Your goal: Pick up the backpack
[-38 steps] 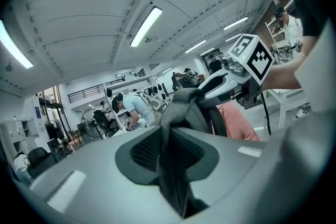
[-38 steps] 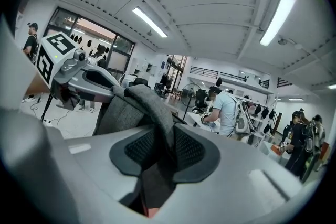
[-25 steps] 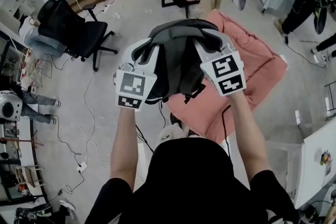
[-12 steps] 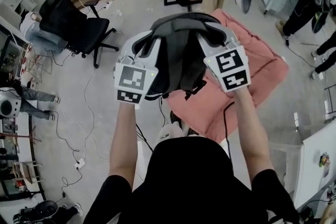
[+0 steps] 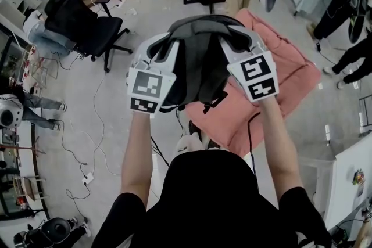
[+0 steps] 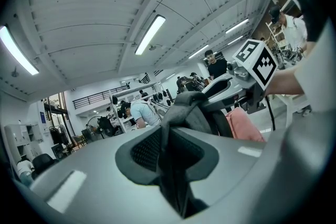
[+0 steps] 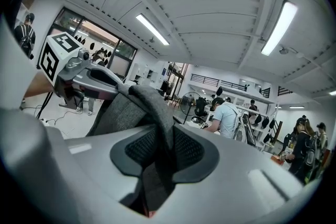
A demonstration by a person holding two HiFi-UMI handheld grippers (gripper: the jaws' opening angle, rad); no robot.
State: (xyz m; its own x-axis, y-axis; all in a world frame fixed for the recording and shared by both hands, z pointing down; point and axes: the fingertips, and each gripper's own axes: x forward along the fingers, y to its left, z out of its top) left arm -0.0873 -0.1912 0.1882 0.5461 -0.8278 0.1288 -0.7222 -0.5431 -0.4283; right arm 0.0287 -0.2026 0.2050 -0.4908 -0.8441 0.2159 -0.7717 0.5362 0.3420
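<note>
Backpack (image 5: 197, 61): soft grey woven fabric

Grey woven cloth all over the backpack (image 5: 196, 64), matt and faintly coarse, with the same heathered weave in the strap (image 7: 152, 107). Smooth moulded plastic, pale grey with a dull sheen, on the shells of the left gripper (image 6: 170, 160) and right gripper (image 7: 164, 157); dark pads (image 6: 143, 148) with a fine mesh grain (rubbery by the look). Flat matt print, black on white, on the marker cube (image 5: 149, 92). Soft pink cloth, creased, on the cushion (image 5: 285, 84) toward the floor's right side. Pale hard floor (image 5: 154, 9), smooth, lightly glossy. Black matt upholstery on the office chair (image 5: 81, 26) near the floor's top left corner.
</note>
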